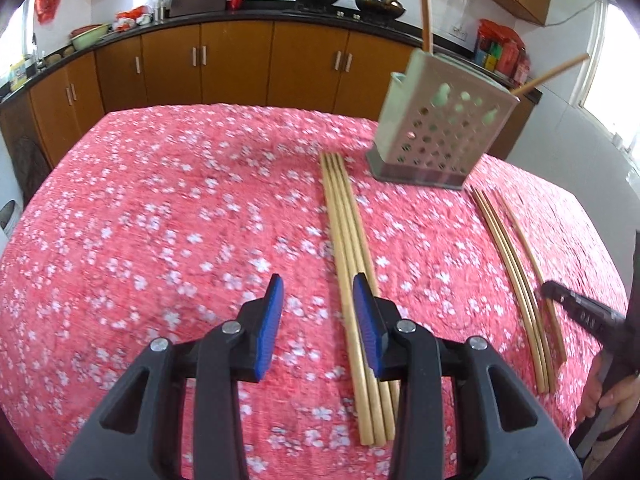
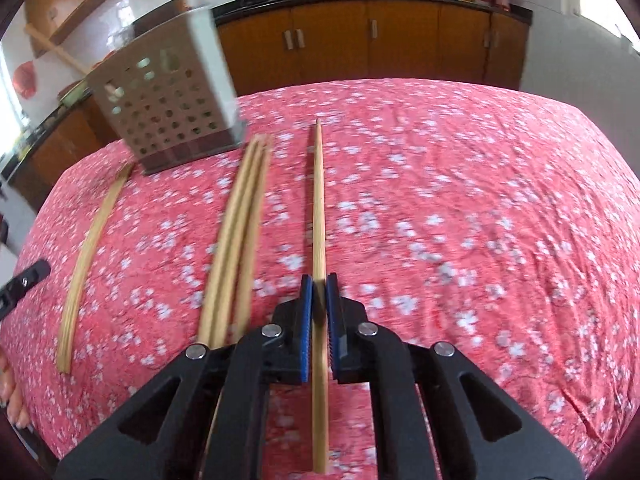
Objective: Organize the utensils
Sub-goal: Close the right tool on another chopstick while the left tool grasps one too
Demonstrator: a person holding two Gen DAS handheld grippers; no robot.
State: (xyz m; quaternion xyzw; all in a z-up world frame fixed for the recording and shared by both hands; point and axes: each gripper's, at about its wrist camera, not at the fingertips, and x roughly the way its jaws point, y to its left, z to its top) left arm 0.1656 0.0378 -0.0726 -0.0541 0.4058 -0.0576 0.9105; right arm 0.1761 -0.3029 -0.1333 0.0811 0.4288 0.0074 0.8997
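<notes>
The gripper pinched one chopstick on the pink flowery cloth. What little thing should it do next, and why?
Probably lift it a little. The right gripper is shut on the single wooden chopstick, which lies apart from the other wooden chopsticks. The perforated grey-green utensil holder stands further back on the pink floral tablecloth, so the stick likely has to clear the cloth before going there.

Pale wooden chopsticks: bare wood, matt, smooth, fine grain.
Grey-green perforated plastic utensil holder: smooth, slight sheen, darker base.
Pink floral cloth tablecloth over tabletop: woven, matt, crinkled.
Left claw: matt black plastic, ribbed blue rubbery pads, shiny metal rivets.
Right claw: same materials.
Brown wooden cabinets: semi-gloss, metal handles.
</notes>
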